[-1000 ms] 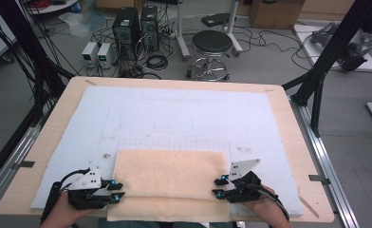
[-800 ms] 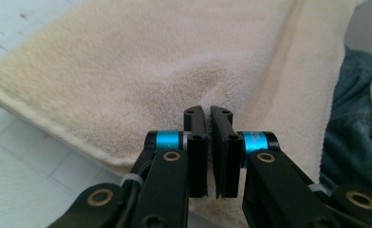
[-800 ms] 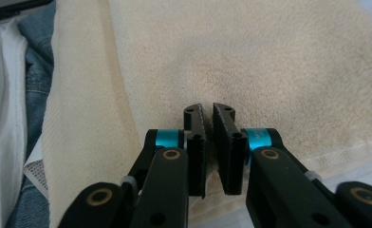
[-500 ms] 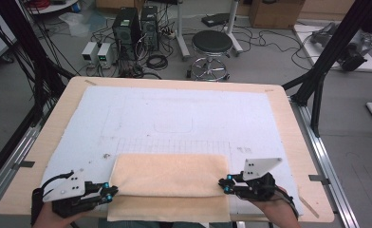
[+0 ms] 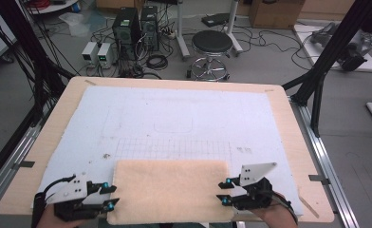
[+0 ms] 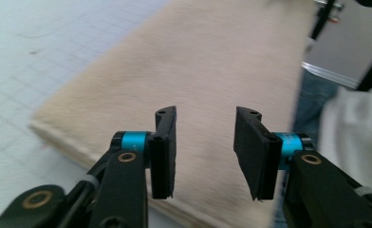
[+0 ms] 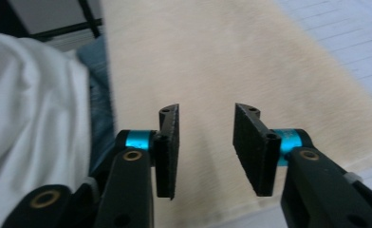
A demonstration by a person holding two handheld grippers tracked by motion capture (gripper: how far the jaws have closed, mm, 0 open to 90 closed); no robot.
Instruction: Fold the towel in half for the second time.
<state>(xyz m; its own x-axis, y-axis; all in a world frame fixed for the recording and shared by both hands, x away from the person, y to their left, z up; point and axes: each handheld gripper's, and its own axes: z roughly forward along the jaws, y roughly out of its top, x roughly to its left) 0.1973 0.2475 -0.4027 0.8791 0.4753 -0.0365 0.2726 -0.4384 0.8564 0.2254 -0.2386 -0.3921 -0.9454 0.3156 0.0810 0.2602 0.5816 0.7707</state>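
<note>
Folded beige towel lies flat at the near edge of the tabletop, centred, on the white gridded mat. Half a second back both tools were pinched on its short ends; now the jaws have just been opening and nothing is between them. Left gripper sits off the towel's left end, right gripper off its right end, each partway open, pads bare above the cloth. Reads as a release: this fold looks finished, the towel left where it lies.

High view overhead, facing forward-down; 2 gripper views close, level; all share beige cloth.
</note>
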